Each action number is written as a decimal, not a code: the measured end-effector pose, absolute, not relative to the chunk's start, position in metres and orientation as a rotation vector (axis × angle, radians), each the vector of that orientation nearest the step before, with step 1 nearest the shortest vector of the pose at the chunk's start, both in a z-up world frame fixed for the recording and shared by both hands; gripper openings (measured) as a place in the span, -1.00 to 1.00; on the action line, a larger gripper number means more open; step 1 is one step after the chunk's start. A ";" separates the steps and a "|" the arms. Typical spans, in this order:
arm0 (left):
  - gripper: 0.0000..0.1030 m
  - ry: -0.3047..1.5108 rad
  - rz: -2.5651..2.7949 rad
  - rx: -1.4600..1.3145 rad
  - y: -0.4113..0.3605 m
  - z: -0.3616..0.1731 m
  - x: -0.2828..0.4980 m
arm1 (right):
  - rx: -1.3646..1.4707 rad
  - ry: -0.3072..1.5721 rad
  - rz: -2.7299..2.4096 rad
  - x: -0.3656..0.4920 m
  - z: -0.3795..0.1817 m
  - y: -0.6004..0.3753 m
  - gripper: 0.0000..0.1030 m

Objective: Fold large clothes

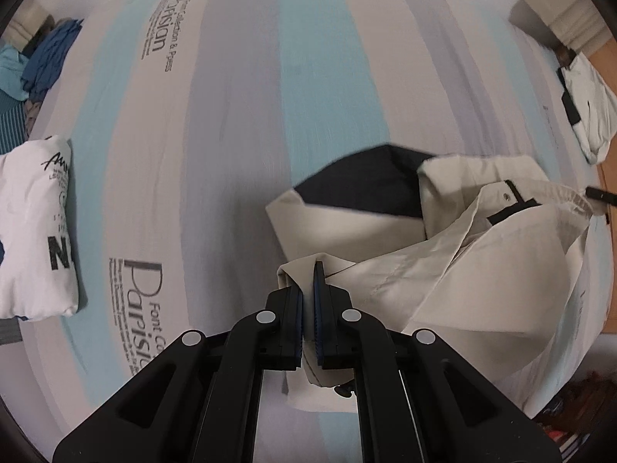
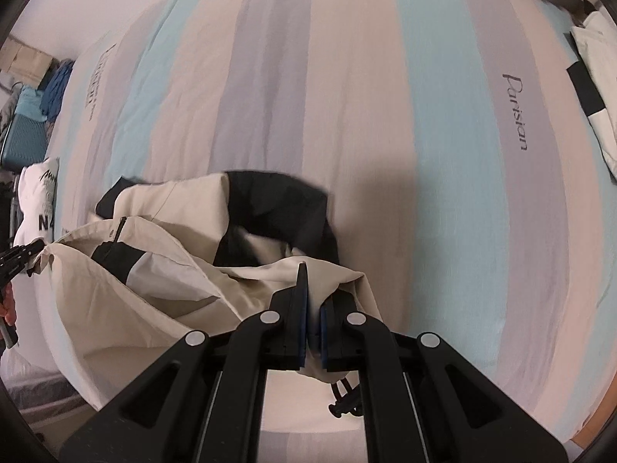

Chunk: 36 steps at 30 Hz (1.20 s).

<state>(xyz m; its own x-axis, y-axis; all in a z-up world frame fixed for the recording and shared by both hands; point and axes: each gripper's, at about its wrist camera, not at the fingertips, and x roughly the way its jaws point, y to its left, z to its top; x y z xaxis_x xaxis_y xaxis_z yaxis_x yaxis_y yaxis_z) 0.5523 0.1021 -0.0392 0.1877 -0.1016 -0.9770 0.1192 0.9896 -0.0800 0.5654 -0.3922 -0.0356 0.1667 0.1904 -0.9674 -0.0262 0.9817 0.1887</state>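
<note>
A cream and black jacket (image 1: pixel 462 262) lies bunched on the striped bed, its black sleeve part toward the far side. My left gripper (image 1: pixel 308 281) is shut on a cream edge of the jacket near the bed's front. In the right wrist view the same jacket (image 2: pixel 162 281) spreads to the left, with a black sleeve (image 2: pixel 285 208) behind. My right gripper (image 2: pixel 314 289) is shut on another cream fold of the jacket, with a black drawstring (image 2: pixel 343 397) hanging below. The left gripper's tip shows at the far left of the right wrist view (image 2: pixel 19 258).
The bed sheet (image 1: pixel 239 115) has blue, grey and cream stripes with printed words. A folded white printed shirt (image 1: pixel 34 227) lies at the left edge. A folded white and black garment (image 1: pixel 586 104) lies at the right. Blue clothes (image 1: pixel 46 58) pile beyond the left side.
</note>
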 end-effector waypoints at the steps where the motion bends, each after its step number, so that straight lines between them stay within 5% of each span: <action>1: -0.94 1.362 -0.157 0.002 0.103 -0.035 0.557 | 0.144 1.392 0.149 0.568 -0.035 -0.393 -0.93; 16: -0.93 1.275 -0.080 -0.024 0.104 -0.054 0.609 | 0.091 1.291 0.117 0.619 -0.037 -0.376 -0.94; 36: -0.93 1.326 -0.038 -0.015 0.104 -0.151 0.634 | 0.079 1.375 0.067 0.652 -0.133 -0.375 -0.93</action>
